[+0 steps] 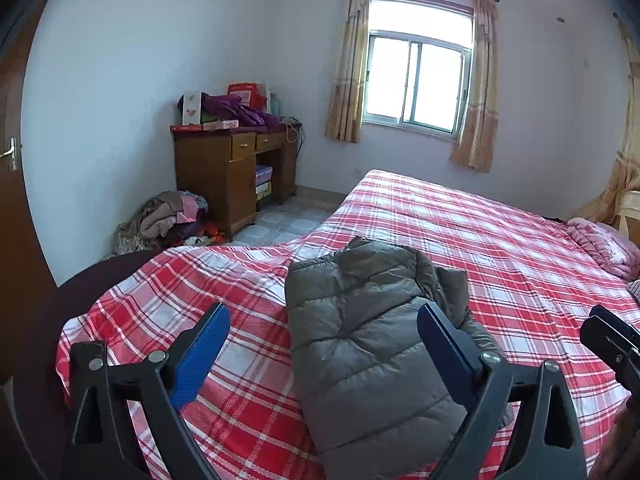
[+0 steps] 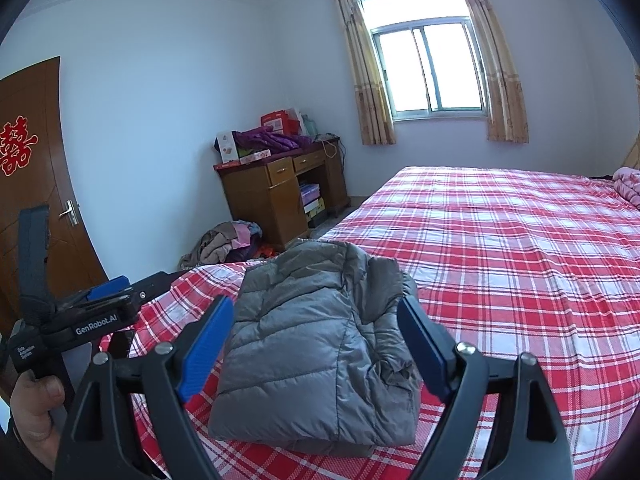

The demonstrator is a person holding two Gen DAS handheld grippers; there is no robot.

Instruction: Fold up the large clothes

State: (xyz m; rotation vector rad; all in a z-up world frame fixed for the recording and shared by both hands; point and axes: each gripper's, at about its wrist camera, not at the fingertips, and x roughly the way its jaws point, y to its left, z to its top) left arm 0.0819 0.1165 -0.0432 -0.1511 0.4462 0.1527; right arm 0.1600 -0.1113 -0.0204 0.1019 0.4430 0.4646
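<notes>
Jacket (image 2: 316,344): folded grey puffer on the plaid bed (image 2: 520,248), near corner, long axis running away toward the desk (image 2: 280,196) | left gripper (image 1: 324,344): wide, empty | right gripper (image 2: 316,340): wide, empty, above jacket

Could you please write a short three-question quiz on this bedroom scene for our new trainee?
1. True or false: the grey puffer jacket lies spread out flat with both sleeves extended.
2. Multiple choice: what is the left gripper holding? A) the jacket B) the plaid bedsheet C) nothing
3. Short answer: what lies on the floor beside the wooden desk?

Key
1. False: it sits folded into a compact bundle near the corner of the bed.
2. C: its jaws stand open with the jacket below them; the right gripper is open too.
3. A heap of clothes.
</notes>
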